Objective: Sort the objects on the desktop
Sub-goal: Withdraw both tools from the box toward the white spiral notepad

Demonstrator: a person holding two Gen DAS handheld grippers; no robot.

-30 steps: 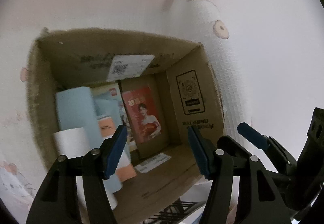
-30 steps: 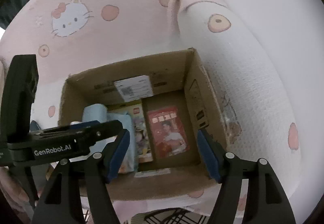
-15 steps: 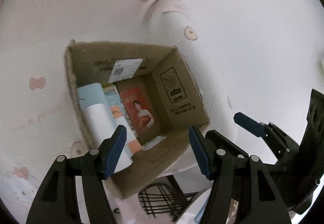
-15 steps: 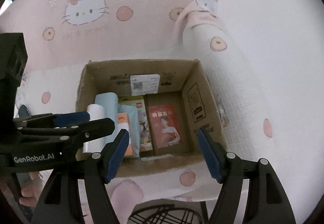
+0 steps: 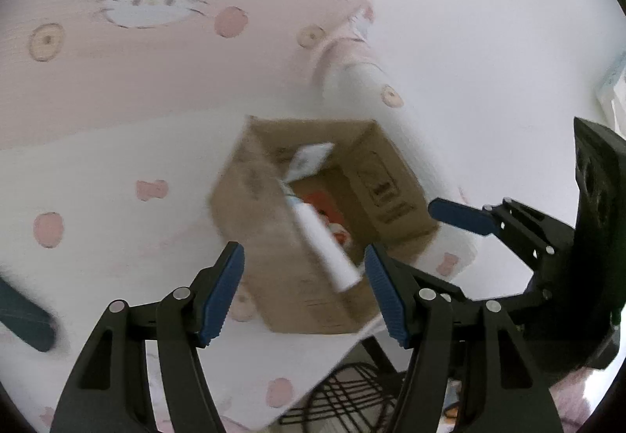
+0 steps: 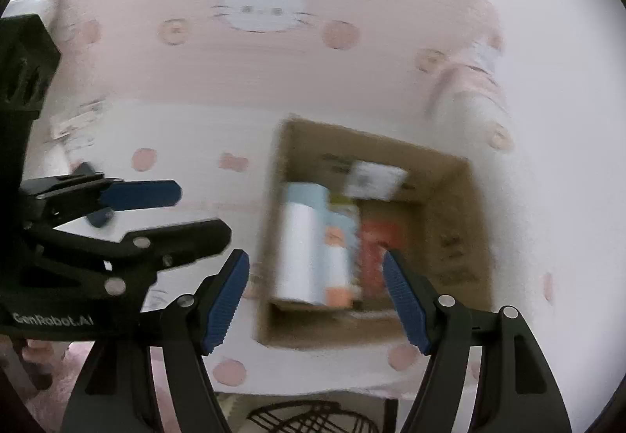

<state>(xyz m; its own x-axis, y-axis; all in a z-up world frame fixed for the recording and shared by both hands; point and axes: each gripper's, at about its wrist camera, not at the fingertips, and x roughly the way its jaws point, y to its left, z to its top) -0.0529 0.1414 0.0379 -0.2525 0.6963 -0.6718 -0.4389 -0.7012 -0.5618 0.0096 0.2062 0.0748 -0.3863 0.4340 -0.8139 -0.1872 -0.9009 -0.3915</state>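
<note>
An open brown cardboard box [image 5: 274, 249] [image 6: 461, 221] stands on the pink-and-white cat-print tablecloth [image 5: 98, 178] [image 6: 195, 88]. In it lie a white roll [image 6: 297, 249] [image 5: 328, 249], a light blue pack [image 6: 305, 194], a red printed card [image 6: 375, 249] and other flat packs. My left gripper [image 5: 303, 292] is open and empty, above and in front of the box. My right gripper [image 6: 315, 302] is open and empty, in front of the box. Both views are blurred.
A dark blue object [image 6: 98, 215] lies on the cloth at the left, behind the left gripper's fingers [image 6: 141, 194]. A black wire rack [image 5: 344, 397] [image 6: 309, 417] sits below the table's front edge. A dark object [image 5: 23, 319] lies at the far left.
Both grippers have pulled back and up from the box, which now looks smaller and farther. The view has swung left, showing more tablecloth. Both stay open.
</note>
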